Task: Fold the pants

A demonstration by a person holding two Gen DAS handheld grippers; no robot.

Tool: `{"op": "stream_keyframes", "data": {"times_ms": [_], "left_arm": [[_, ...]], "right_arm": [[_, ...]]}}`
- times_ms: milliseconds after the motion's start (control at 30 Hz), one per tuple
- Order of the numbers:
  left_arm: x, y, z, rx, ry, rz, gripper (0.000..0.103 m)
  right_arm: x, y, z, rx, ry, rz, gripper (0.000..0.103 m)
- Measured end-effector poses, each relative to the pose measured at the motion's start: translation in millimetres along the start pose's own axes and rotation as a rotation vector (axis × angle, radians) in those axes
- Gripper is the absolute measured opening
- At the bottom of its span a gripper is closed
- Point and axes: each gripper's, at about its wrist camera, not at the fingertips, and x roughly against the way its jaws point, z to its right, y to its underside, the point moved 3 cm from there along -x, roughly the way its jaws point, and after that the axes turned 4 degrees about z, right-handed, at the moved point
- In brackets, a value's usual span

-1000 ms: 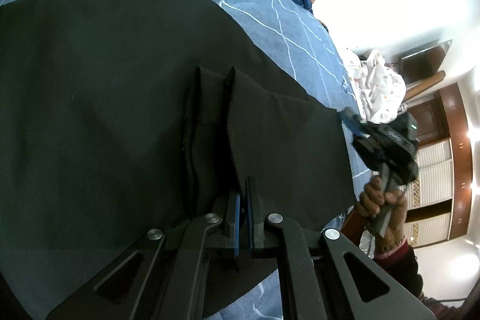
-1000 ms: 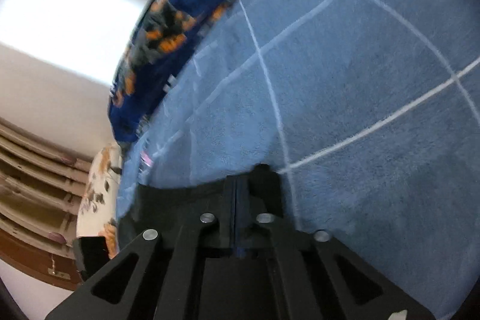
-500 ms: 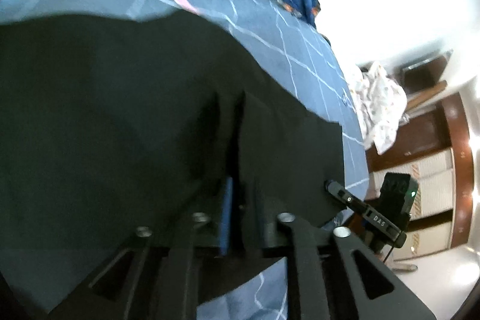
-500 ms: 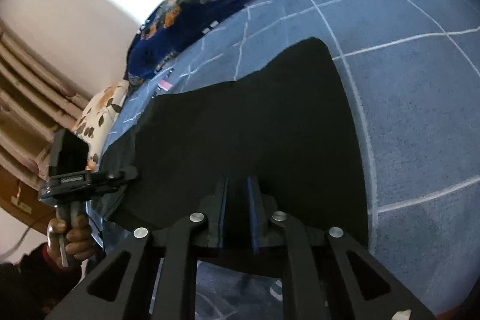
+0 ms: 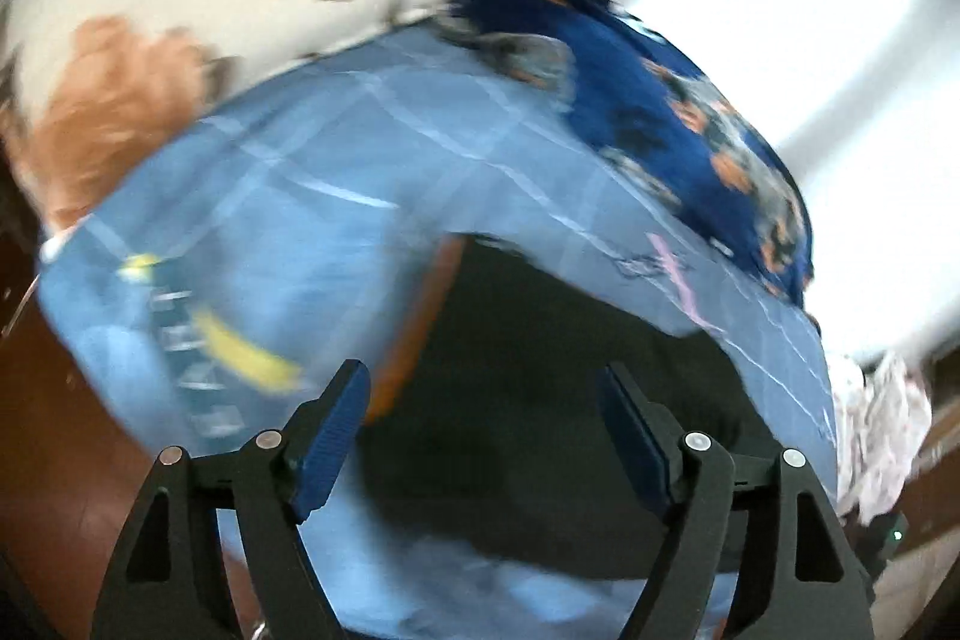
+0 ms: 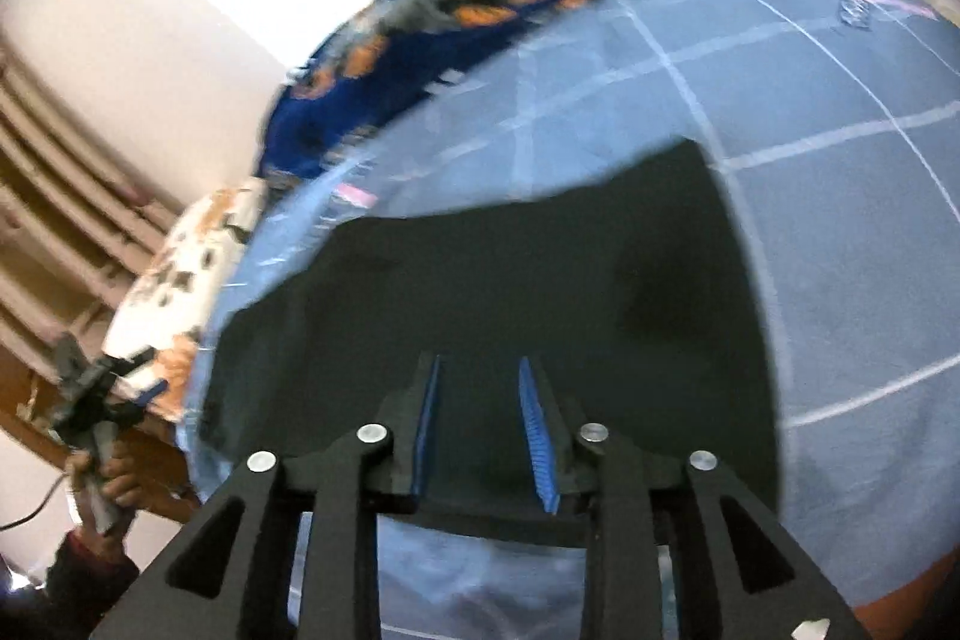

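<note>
Blue grid-lined bed (image 6: 840, 232) under flat black pants (image 6: 510, 292)

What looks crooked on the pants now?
The far edge of the pants runs ragged and slanted across the sheet, not square. Both grippers, left and right, have just opened, empty.

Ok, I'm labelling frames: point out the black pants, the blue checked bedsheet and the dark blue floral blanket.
black pants (image 6: 510, 292), right wrist view, middle of the cloth
blue checked bedsheet (image 6: 840, 220), right wrist view, bare patch
dark blue floral blanket (image 5: 660, 112), left wrist view, middle
</note>
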Motion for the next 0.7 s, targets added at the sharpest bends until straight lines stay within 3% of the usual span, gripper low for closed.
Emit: {"op": "stream_keyframes", "data": {"times_ms": [33,67,167,233,367,600,633,700], "left_arm": [[1.7,0.2,-17.7,0.020,-0.015,-0.019,0.078],[2.2,3.4,-32.1,0.044,0.021,-0.053,0.078],[-4.9,21.1,-51.3,0.128,0.213,-0.158,0.078],[-9.7,32.2,-55.9,0.158,0.299,-0.226,0.078],[-16.6,60.0,-49.9,0.202,0.418,-0.340,0.078],[-36.5,54.3,-42.0,0.199,0.378,-0.319,0.077],[-40.6,52.0,-40.5,0.192,0.373,-0.312,0.075],[-48.6,51.2,-37.4,0.168,0.343,-0.309,0.059]], "right_arm": [[-0.6,-0.2,-12.8,0.018,-0.019,0.000,0.037],[-2.0,-0.3,-20.3,0.029,-0.029,-0.003,0.040],[-10.2,4.8,-52.5,0.070,-0.078,-0.024,0.045],[-19.5,13.3,-70.6,0.095,-0.104,-0.054,0.051],[-36.5,35.4,-102.1,0.142,-0.135,-0.113,0.053],[-47.8,57.2,-123.4,0.169,-0.161,-0.165,0.057],[-47.1,58.6,-123.5,0.168,-0.164,-0.167,0.057],[-47.0,58.2,-124.1,0.166,-0.168,-0.167,0.058]]}}
